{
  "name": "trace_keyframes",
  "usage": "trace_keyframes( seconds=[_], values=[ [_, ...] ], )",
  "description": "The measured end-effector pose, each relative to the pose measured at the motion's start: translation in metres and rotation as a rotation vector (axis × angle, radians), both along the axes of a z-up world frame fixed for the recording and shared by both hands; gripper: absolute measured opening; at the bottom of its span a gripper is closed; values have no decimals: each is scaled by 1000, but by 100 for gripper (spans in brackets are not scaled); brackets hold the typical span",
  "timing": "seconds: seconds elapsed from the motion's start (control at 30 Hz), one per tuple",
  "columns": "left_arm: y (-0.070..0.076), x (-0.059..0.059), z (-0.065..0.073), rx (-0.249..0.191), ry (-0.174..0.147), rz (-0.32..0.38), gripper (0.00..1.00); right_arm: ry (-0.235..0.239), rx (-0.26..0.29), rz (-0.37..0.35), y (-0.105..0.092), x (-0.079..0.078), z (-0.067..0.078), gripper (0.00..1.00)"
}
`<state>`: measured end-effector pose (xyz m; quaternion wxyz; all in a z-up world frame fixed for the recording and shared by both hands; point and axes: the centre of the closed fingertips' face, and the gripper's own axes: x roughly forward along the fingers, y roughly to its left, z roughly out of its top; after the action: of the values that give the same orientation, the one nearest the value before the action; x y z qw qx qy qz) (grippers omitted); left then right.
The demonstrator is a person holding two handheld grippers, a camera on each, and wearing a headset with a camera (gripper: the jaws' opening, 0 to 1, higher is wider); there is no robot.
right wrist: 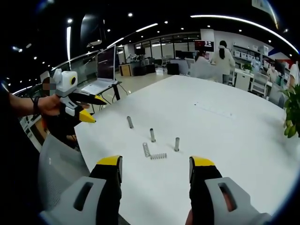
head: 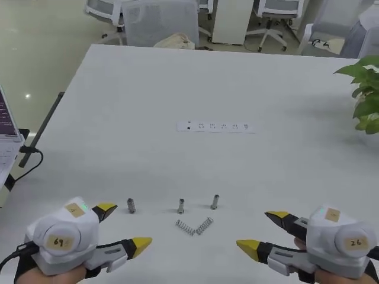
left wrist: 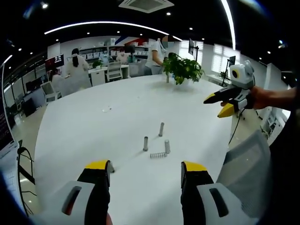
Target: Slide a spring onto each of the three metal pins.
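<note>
Three short metal pins stand upright in a row on the white table [head: 177, 89]: left pin [head: 131, 206], middle pin [head: 181, 206], right pin [head: 215, 202]. The left pin looks thicker and ribbed, as if a spring sits around it. Two loose springs [head: 185, 227] [head: 205, 225] lie in a V just in front of the middle pin. My left gripper [head: 124, 228] hovers open by the left pin. My right gripper [head: 262, 231] is open, off to the right of the springs. Both hold nothing. In the right gripper view, the pins [right wrist: 152, 135] and springs [right wrist: 159, 156] lie ahead of the open jaws.
A white power strip [head: 215, 126] lies mid-table. A green plant [head: 367, 94] stands at the right edge. A laptop [head: 6, 136] and a black cable [head: 29, 157] sit off the left edge. Office chairs [head: 160, 21] line the far side. People [left wrist: 77, 65] stand in the background.
</note>
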<state>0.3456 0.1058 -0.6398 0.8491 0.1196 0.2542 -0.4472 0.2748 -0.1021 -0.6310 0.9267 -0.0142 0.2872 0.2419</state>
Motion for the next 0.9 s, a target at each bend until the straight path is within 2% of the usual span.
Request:
trace_keyframes(
  seconds=[0.43, 0.67, 0.9],
  values=[
    [-31, -2, -14, 39, 1, -126, 55, 6, 5, -20, -5, -13, -2, 56],
    [-59, 4, -28, 54, 16, -193, 53, 23, 10, -33, -7, -21, -6, 56],
    [-87, 4, -46, 83, 31, -277, 52, 30, 7, -44, -12, -25, -5, 56]
  ],
)
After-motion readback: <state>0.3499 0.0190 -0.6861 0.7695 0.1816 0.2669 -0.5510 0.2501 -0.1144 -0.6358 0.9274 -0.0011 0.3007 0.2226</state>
